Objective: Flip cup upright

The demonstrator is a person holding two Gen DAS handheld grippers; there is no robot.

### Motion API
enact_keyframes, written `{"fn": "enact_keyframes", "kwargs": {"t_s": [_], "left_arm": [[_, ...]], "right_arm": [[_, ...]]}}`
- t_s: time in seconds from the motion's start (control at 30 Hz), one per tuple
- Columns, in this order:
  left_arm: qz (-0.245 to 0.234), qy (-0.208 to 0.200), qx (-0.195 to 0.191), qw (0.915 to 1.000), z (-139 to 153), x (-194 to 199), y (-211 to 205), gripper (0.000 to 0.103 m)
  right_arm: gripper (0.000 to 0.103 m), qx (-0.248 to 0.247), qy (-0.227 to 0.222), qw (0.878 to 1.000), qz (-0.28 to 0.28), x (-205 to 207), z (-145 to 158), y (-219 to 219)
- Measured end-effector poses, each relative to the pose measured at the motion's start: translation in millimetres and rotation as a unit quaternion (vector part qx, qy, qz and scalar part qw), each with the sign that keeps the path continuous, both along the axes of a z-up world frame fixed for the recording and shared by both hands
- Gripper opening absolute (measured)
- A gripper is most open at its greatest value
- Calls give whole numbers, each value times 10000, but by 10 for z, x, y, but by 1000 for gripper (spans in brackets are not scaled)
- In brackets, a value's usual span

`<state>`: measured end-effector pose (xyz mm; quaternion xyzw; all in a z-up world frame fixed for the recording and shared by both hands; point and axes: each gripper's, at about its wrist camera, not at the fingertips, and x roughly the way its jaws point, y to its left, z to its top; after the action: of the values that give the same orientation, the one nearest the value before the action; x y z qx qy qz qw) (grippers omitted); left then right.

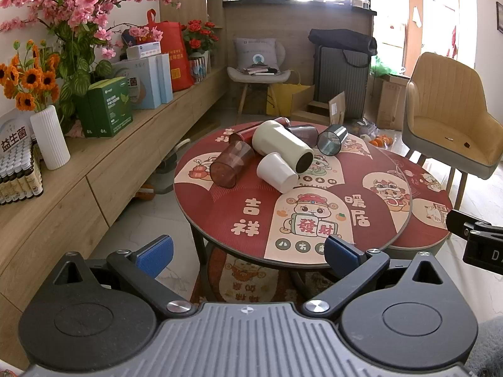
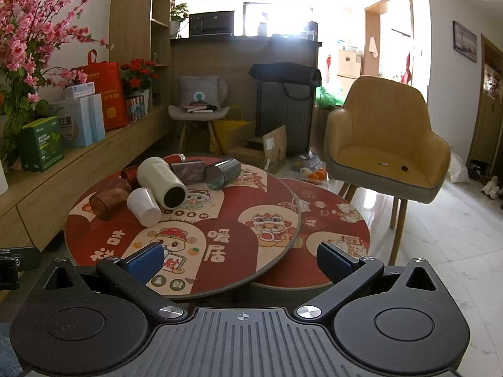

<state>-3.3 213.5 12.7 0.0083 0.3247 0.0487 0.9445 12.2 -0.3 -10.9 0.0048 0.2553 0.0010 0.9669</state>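
Several cups lie on their sides in a heap at the far side of a round red table (image 1: 220, 216) (image 2: 239, 245). A small white cup (image 1: 276, 172) (image 2: 143, 205) lies nearest. A cream tumbler (image 1: 281, 144) (image 2: 162, 179) lies behind it. A brown clear cup (image 1: 231, 163) (image 2: 108, 199) is to the left and a grey-blue clear cup (image 1: 331, 139) (image 2: 221, 172) to the right, with darker cups behind. My left gripper (image 1: 248, 253) and right gripper (image 2: 240, 260) are both open and empty, held short of the table's near edge.
A lower round table (image 2: 339, 229) overlaps the first on the right. A yellow armchair (image 2: 386, 147) stands beyond it. A long wooden sideboard (image 1: 94, 169) on the left carries boxes, a white vase (image 1: 50, 138) and flowers. A suitcase and a small chair stand at the back.
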Motion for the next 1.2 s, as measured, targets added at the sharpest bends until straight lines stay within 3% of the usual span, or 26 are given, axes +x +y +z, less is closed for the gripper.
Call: {"fn": "enact_keyframes", "kwargs": {"t_s": [1.2], "left_arm": [[60,36,9,10000,-43,177,25,103]], "right_arm": [[103,-21,122,9999,-16,129,-35,-18]]}}
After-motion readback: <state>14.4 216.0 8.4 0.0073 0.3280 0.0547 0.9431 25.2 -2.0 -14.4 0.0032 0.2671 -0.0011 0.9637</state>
